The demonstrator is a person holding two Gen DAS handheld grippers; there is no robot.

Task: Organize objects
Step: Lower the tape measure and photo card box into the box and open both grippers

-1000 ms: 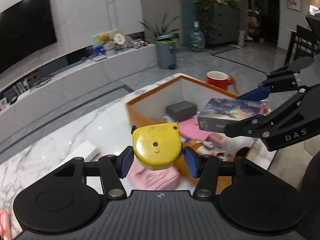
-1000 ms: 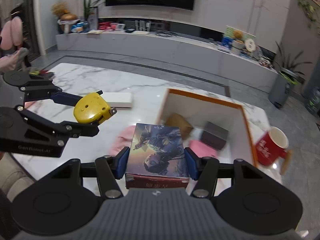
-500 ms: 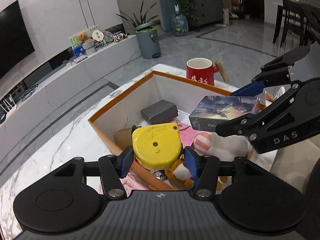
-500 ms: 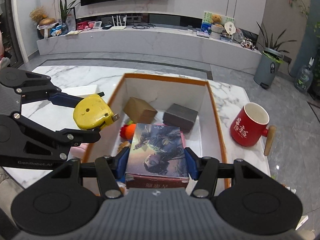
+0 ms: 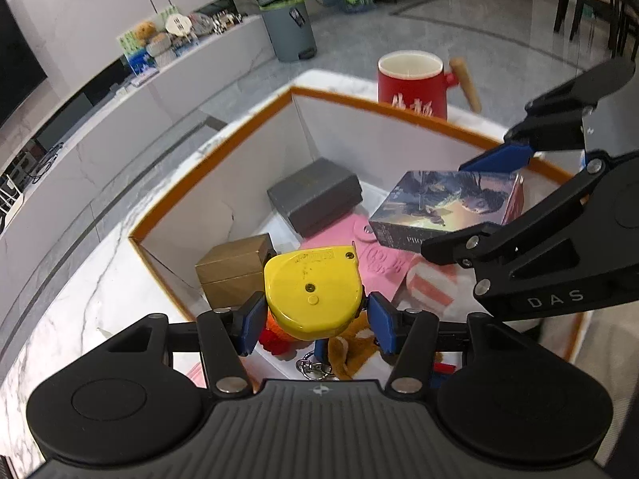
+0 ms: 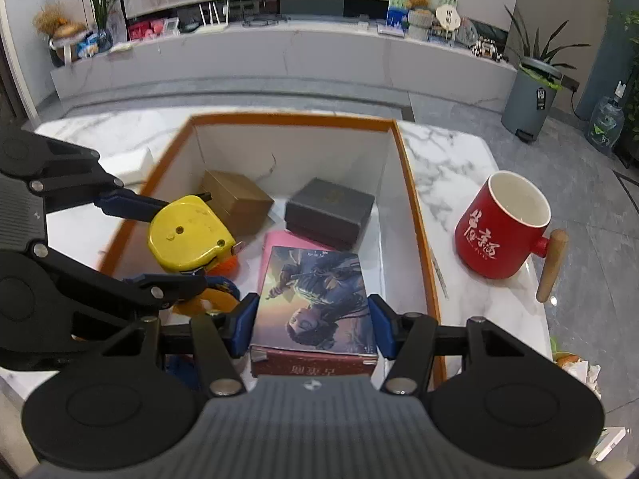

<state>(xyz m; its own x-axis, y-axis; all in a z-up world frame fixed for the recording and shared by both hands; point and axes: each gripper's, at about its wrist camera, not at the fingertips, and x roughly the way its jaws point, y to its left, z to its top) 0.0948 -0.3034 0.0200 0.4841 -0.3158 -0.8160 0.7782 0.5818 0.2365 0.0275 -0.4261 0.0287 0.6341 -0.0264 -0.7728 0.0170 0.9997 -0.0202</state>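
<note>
My left gripper is shut on a yellow tape measure, held over the near left part of an orange-rimmed white box. It also shows in the right wrist view. My right gripper is shut on an illustrated box, held over the same orange-rimmed box. The illustrated box also shows in the left wrist view.
Inside the box lie a grey case, a brown case, a pink item, a striped ball and a plush keychain toy. A red mug with a wooden handle stands right of the box on the marble table.
Both grippers have moved forward and down over the box with their loads. The box interior now fills more of both views.
</note>
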